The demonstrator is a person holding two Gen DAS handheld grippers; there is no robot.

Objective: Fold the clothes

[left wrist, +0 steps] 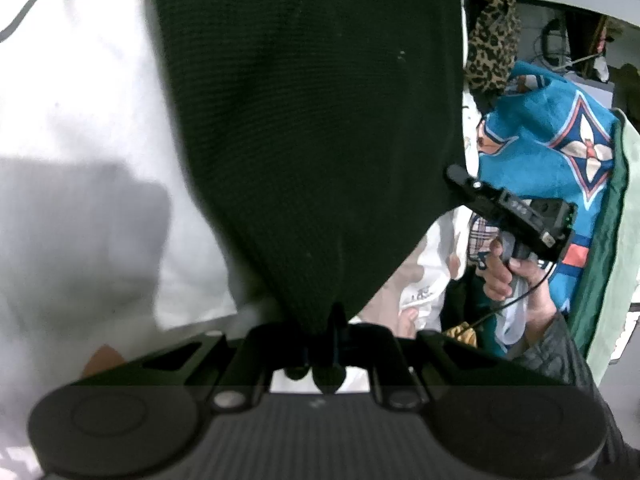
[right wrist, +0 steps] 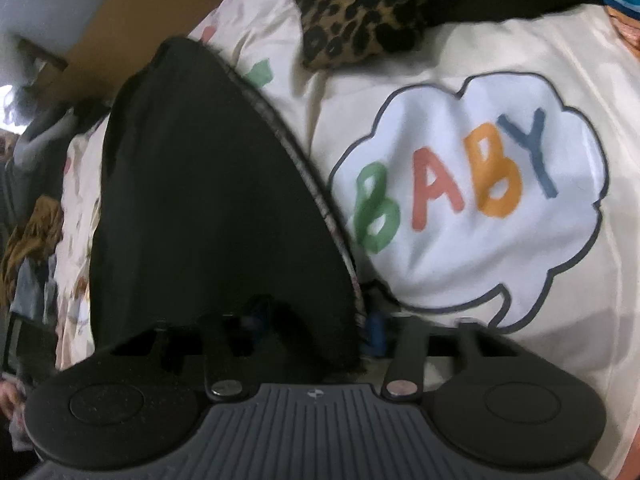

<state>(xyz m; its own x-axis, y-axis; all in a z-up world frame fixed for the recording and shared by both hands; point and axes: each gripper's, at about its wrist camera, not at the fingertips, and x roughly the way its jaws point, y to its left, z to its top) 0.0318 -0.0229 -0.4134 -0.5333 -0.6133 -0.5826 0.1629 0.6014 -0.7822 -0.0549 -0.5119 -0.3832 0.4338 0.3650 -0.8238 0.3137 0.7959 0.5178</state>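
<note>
I note a black knit garment, finely ribbed, hanging spread over the cream "BABY" blanket. My left gripper is clenched on its bunched corner. My right gripper meets its edge; grip cannot be confirmed.

Black garment blocks centre; clothes pile crowds right.
</note>
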